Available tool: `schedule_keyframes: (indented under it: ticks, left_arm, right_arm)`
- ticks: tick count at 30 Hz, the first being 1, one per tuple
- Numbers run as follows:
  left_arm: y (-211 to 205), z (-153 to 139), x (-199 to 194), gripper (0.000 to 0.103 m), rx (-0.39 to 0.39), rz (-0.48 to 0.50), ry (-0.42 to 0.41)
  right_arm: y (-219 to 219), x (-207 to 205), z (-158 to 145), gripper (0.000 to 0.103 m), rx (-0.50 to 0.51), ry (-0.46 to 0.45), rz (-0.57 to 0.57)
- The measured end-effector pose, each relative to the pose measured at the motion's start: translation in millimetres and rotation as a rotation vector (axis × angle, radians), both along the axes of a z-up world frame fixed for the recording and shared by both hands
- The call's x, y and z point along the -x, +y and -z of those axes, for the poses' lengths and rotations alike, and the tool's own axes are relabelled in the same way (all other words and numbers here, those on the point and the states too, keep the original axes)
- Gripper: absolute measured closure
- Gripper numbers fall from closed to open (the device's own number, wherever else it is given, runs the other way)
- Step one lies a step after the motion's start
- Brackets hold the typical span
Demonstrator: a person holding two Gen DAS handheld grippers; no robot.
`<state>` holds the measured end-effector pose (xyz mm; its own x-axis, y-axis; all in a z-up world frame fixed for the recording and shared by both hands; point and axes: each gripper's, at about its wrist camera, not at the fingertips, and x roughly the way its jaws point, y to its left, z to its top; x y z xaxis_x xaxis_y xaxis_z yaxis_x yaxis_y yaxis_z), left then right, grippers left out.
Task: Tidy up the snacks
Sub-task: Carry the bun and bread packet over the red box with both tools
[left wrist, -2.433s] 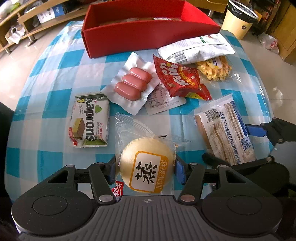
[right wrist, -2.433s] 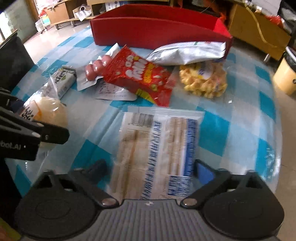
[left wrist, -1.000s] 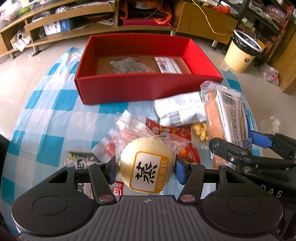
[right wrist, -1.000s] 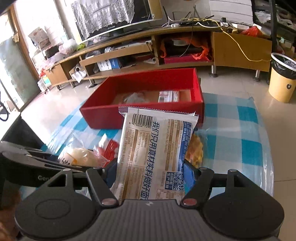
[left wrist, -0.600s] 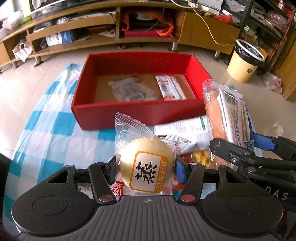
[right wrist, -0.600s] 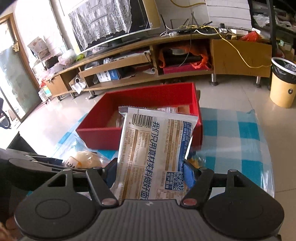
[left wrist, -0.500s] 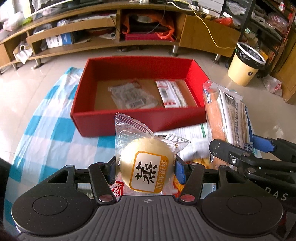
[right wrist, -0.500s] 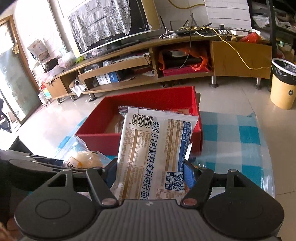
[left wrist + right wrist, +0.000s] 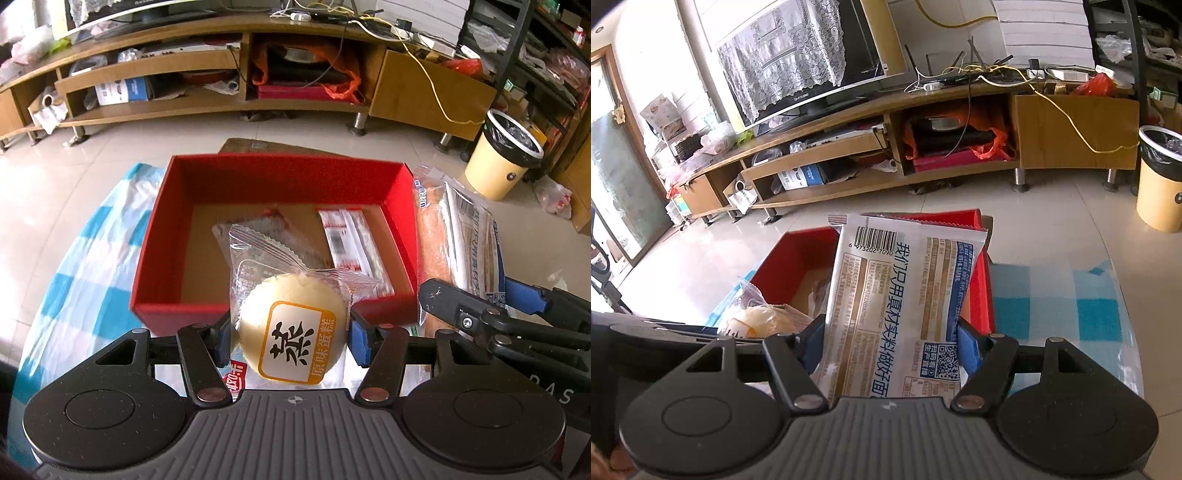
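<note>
Steamed cake pack is pinched in the left tongs, blue pads on both sides of the round cake, held in the air over the near wall of the red box. Clear wrapper tail sticks forward over the box floor.

Bread packet is pinched in the right tongs, upright, barcode end up, hanging by the box's right wall. The left view shows the same packet just outside or over that wall; can't tell which.

Already in the box: a clear-wrapped snack mid-floor and a long red-white packet to its right. Left part of the floor is bare cardboard.

How I'd do the drop:
- Carry the cake past the near wall, aim for the bare left patch, lower, then spread the tongs. The cake looks soft, so no extra squeeze.
- Bread is long: swing it inside the right wall, tip it flat, lay it along the wall beside the red-white packet.
- The tongs are near each other; release one at a time to avoid a clash.

The checked cloth on the counter looks slippery, so don't nudge the box.
</note>
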<state>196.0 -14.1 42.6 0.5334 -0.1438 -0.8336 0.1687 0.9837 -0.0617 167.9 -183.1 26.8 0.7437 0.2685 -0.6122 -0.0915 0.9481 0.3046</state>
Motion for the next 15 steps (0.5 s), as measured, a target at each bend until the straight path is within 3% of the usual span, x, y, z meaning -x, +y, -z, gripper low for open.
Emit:
schedule_keyframes:
  ticks: [15]
  left_arm:
    - [2, 4, -56, 0.038, -0.032, -0.048, -0.026]
  right_arm:
    - [2, -66, 6, 0.035, -0.015, 0.008, 0.003]
